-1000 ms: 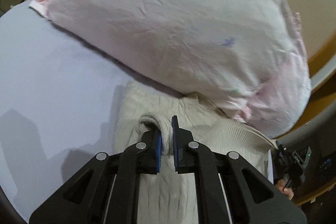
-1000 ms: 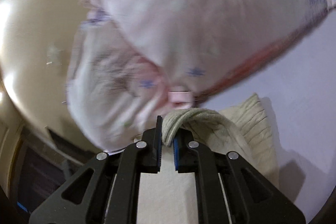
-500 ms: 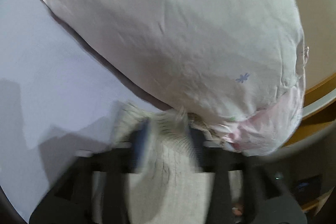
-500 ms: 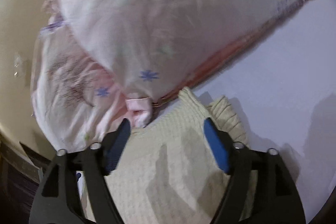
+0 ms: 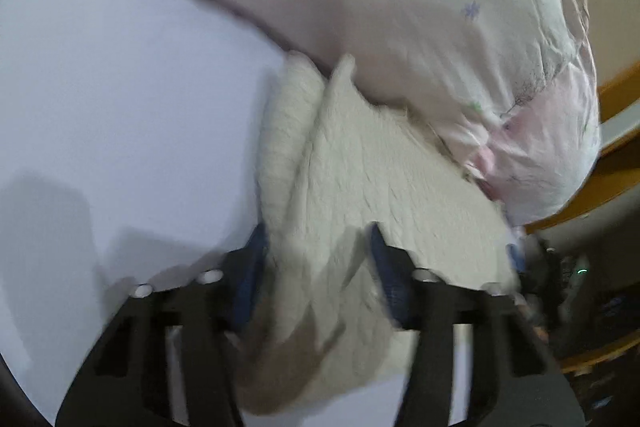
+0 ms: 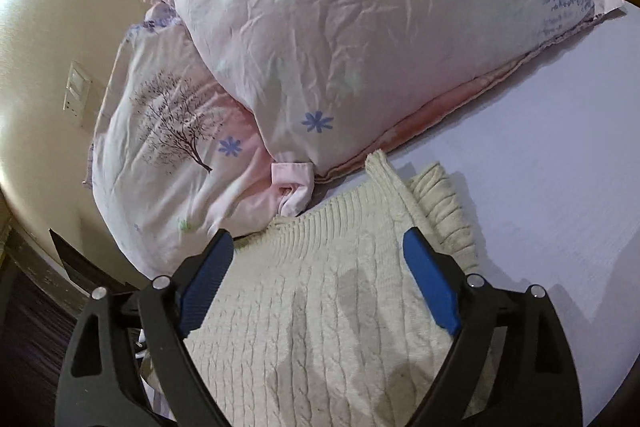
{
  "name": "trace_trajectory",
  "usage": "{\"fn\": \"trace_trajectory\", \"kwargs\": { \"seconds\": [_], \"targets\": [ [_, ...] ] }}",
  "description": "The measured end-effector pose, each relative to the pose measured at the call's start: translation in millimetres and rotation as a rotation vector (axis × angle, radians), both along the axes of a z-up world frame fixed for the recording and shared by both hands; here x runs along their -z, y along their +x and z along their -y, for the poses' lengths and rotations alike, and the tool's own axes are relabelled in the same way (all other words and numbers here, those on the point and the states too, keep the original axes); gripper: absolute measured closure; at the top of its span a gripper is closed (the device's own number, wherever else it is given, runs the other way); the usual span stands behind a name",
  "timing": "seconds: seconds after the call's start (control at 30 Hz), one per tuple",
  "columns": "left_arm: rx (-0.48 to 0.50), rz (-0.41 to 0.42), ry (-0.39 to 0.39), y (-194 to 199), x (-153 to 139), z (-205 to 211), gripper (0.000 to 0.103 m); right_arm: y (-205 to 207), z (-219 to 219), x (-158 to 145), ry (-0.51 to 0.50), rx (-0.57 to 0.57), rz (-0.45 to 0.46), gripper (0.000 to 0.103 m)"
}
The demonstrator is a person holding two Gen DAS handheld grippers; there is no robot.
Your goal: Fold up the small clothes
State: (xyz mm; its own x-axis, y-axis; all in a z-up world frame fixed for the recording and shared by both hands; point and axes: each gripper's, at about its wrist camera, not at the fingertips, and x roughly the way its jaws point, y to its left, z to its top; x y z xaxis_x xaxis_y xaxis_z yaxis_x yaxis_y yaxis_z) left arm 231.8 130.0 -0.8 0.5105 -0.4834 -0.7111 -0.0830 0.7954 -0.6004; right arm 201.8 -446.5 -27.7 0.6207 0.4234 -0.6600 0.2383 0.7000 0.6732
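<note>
A cream cable-knit garment (image 6: 328,307) lies folded on the pale lilac bed sheet (image 6: 560,163), its ribbed hem tucked against the pillows. It also shows in the left wrist view (image 5: 360,195), blurred. My right gripper (image 6: 318,247) is open, its blue pads spread wide just above the knit. My left gripper (image 5: 316,239) is open too, jaws apart over the knit's near edge, holding nothing.
A large pink floral pillow (image 6: 360,27) lies on a second pillow with a tree print (image 6: 168,131) at the head of the bed. A beige wall with a switch plate (image 6: 76,87) stands behind. Wooden bed frame (image 5: 616,131) at the right edge.
Both grippers were shut on the knit's edge a second ago. They have opened and let it go, and the knit now lies flat. Both have pulled back a little.
</note>
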Motion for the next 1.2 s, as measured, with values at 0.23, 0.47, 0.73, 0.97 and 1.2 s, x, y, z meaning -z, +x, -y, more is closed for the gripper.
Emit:
{"fn": "trace_trajectory", "kwargs": {
  "seconds": [0.23, 0.47, 0.73, 0.97, 1.2],
  "targets": [
    [-0.084, 0.006, -0.205, -5.2, -2.6, 3.2, 0.086, -4.2, 9.8, -8.1, 0.073, 0.001, 0.028, 0.016],
    [0.181, 0.229, -0.244, 6.2, -102.7, 140.5, 0.088, -11.1, 38.3, -31.9, 0.082, 0.077, 0.104, 0.016],
    [0.563, 0.034, -0.207, 53.5, -46.4, 386.7, 0.088, -22.5, 82.0, -45.2, -0.065, 0.164, 0.121, 0.016],
    [0.524, 0.132, -0.5, 55.9, -62.9, 338.8, 0.041, -11.6, 90.8, -28.5, 0.086, 0.072, 0.035, 0.005],
    [0.241, 0.105, 0.002, 49.2, -42.8, 250.3, 0.026, 14.0, 60.1, 18.2, 0.208, -0.113, -0.231, 0.004]
  ]
}}
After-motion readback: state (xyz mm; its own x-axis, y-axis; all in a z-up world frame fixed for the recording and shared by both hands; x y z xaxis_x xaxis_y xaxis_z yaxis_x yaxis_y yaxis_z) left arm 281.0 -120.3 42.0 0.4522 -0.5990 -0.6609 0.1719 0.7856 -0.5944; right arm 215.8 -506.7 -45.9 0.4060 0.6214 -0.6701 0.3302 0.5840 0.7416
